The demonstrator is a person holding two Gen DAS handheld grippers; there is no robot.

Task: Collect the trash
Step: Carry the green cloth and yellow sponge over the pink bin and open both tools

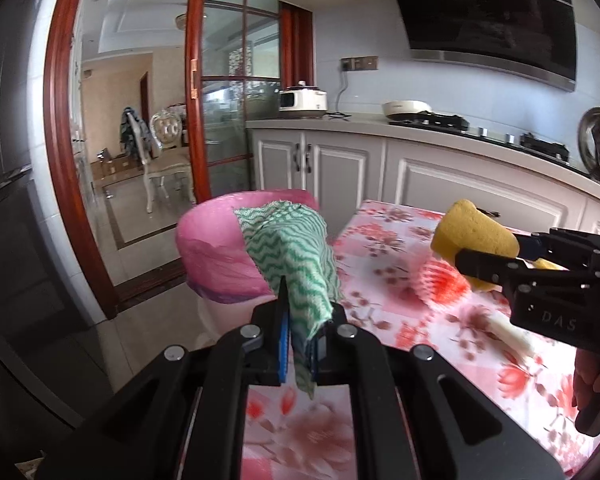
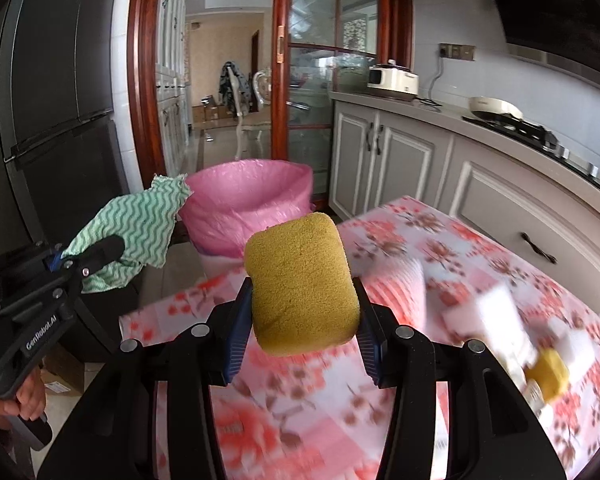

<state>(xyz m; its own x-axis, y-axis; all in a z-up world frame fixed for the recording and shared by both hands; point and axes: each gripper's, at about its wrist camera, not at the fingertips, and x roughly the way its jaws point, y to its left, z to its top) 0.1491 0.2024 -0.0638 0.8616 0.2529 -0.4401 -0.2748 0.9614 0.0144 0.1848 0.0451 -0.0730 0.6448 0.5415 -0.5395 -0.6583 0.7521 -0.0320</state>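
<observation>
Jaws full; pink-lined bin (image 2: pixel 252 200) beyond table (image 2: pixel 480 248).

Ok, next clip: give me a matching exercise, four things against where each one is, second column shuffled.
Things:
1. green-and-white wavy-patterned cloth
2. yellow rectangular sponge
3. pink plastic bin liner
4. cream frying pan

Places:
A. on the black hob
B. pinched in the left tongs
C. lining the bin past the table's edge
D. clamped in the right tongs

Pairs: 1-B, 2-D, 3-C, 4-A
</observation>
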